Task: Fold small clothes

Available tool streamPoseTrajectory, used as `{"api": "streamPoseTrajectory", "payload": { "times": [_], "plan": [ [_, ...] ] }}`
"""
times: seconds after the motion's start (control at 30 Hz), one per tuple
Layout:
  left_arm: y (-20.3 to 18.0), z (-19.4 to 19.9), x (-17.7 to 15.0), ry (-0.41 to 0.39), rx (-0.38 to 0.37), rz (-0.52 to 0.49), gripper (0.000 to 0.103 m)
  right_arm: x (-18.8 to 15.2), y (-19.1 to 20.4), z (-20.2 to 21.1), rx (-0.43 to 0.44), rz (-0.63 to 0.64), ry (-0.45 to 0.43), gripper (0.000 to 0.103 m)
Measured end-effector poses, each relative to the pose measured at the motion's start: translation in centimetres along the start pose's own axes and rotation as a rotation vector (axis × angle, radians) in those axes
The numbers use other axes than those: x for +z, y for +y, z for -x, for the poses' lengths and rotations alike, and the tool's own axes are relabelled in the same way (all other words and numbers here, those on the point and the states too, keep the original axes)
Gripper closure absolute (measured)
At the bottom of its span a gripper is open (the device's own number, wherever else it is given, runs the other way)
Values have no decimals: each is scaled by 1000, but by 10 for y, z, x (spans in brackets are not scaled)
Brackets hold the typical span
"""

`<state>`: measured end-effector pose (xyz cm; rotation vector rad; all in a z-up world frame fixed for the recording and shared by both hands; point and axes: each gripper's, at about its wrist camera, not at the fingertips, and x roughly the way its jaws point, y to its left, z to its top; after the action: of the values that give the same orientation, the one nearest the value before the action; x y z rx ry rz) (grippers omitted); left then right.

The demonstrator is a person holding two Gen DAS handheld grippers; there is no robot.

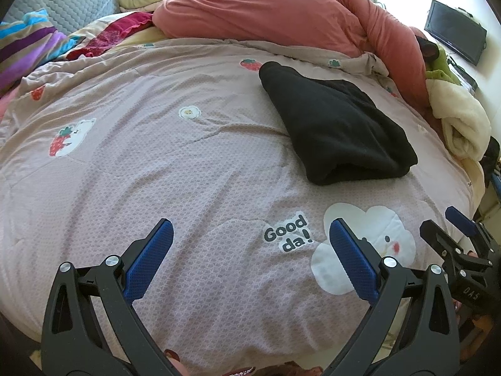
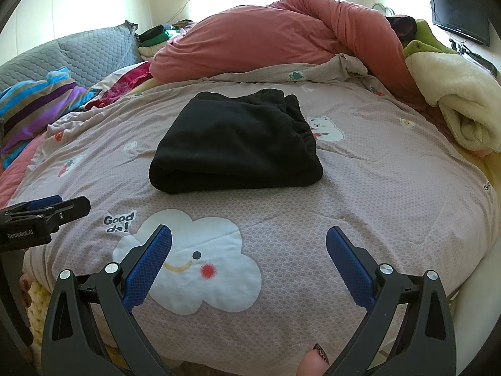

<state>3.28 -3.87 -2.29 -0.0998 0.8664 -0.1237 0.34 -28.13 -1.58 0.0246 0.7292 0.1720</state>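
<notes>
Both tongs [image 1: 250, 235] [image 2: 249, 241] hover spread above the quilt [image 2: 375, 203].

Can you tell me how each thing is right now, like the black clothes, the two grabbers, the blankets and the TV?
black garment: folded into a thick bundle, lying on the quilt.
left gripper: open, holding nothing.
right gripper: open, holding nothing.
pink quilt: spread out, a bit wrinkled.
red duvet: bunched up in a heap.
cream blanket: loosely rolled.
TV: screen dark.
</notes>
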Motion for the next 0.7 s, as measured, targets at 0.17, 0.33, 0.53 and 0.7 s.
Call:
{"api": "streamPoseTrajectory", "payload": {
  "times": [0.17,0.33,0.53,0.7],
  "plan": [
    [0,2,0,-6,3,-9,9,-1,0,1,0,-5,0,5],
    [-1,2,-1,-6,8,-8,9,-1,2,2,2,-3,-4,5],
    [-2,4,-3,-15,41,-24,9,-1,2,3,2,-7,-6,5],
    [-4,3,-3,-13,42,-28,9,-1,3,5,-4,-13,-8,5]
  ]
}}
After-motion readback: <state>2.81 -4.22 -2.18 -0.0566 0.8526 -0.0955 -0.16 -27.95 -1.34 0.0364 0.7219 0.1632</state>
